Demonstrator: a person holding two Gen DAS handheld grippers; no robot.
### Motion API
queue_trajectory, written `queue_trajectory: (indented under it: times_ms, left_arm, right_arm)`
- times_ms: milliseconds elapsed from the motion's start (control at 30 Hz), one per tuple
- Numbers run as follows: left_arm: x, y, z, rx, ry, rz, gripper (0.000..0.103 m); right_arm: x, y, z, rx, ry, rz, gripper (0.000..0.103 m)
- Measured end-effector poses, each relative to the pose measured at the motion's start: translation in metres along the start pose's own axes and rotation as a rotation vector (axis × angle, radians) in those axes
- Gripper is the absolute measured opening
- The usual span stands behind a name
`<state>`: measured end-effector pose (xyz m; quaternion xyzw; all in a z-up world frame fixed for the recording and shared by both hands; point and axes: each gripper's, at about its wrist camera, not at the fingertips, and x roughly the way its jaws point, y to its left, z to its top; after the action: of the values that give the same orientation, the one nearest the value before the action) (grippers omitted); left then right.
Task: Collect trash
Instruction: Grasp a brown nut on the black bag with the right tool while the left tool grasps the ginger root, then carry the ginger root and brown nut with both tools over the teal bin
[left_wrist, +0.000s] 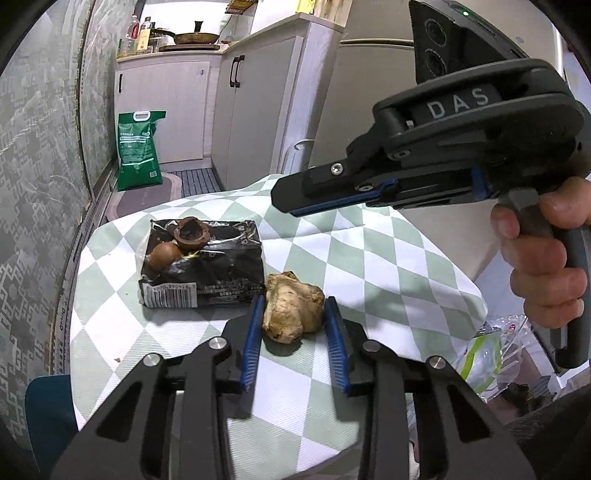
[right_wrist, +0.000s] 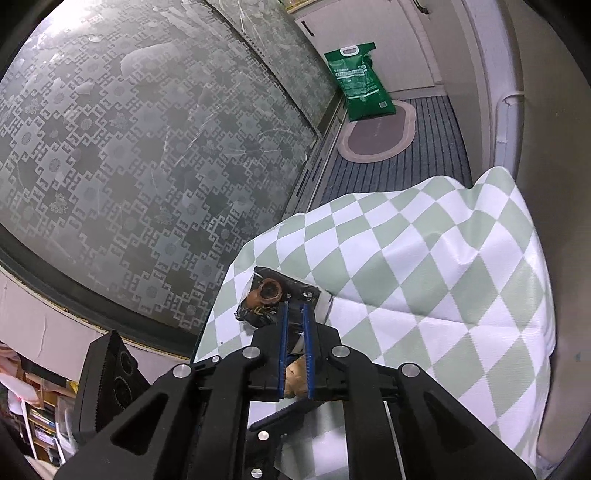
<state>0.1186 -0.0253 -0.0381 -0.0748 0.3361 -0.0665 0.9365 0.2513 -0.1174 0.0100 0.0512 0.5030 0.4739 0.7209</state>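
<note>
A tan crumpled lump (left_wrist: 293, 312) lies on the green-and-white checked tablecloth (left_wrist: 351, 258). My left gripper (left_wrist: 295, 314) is shut on the lump, a blue pad against each side. Just behind the lump lies a black wrapper (left_wrist: 207, 269) carrying a brown half shell (left_wrist: 190, 230) and a round brown nut (left_wrist: 164, 256). My right gripper (left_wrist: 282, 197), held by a hand (left_wrist: 535, 266), hovers shut and empty above the table at right. In the right wrist view its fingers (right_wrist: 295, 306) point down at the wrapper (right_wrist: 258, 317) and shell (right_wrist: 267, 291); the lump (right_wrist: 295, 373) shows through the slit.
A clear plastic bag (left_wrist: 487, 350) with scraps hangs off the table's right side. A green sack (left_wrist: 138, 147) stands on the floor by an oval mat (right_wrist: 376, 136). Patterned glass (right_wrist: 147, 147) runs along the left; cabinets (left_wrist: 251, 110) and a fridge stand behind.
</note>
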Motion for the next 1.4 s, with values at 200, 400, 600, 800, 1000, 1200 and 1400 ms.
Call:
queue_trajectory:
  times_ms: [200, 400, 600, 800, 1000, 1200, 1400]
  left_arm:
    - [-0.014, 0.011, -0.001, -0.063, -0.009, -0.072, 0.035]
    - [-0.037, 0.027, -0.002, -0.098, -0.044, -0.102, 0.035]
    - [-0.049, 0.039, -0.001, -0.113, -0.054, -0.117, 0.035]
    - [-0.068, 0.054, -0.003, -0.127, -0.092, -0.099, 0.035]
    - [-0.096, 0.085, -0.006, -0.178, -0.145, -0.027, 0.035]
    - [-0.11, 0.119, -0.014, -0.246, -0.136, 0.071, 0.035]
    - [-0.119, 0.138, -0.022, -0.254, -0.128, 0.111, 0.035]
  right_arm:
    - [0.001, 0.003, 0.001, -0.007, -0.005, 0.016, 0.018]
    - [0.01, 0.012, 0.004, -0.005, 0.002, 0.054, 0.018]
    - [0.025, 0.021, 0.007, 0.0, 0.024, 0.069, 0.018]
    - [0.043, 0.026, 0.009, 0.023, 0.047, 0.052, 0.018]
    - [0.055, 0.032, 0.011, 0.016, 0.053, 0.003, 0.035]
    - [0.062, 0.039, 0.013, -0.003, 0.059, -0.067, 0.035]
    - [0.069, 0.041, 0.017, 0.006, 0.063, -0.108, 0.033]
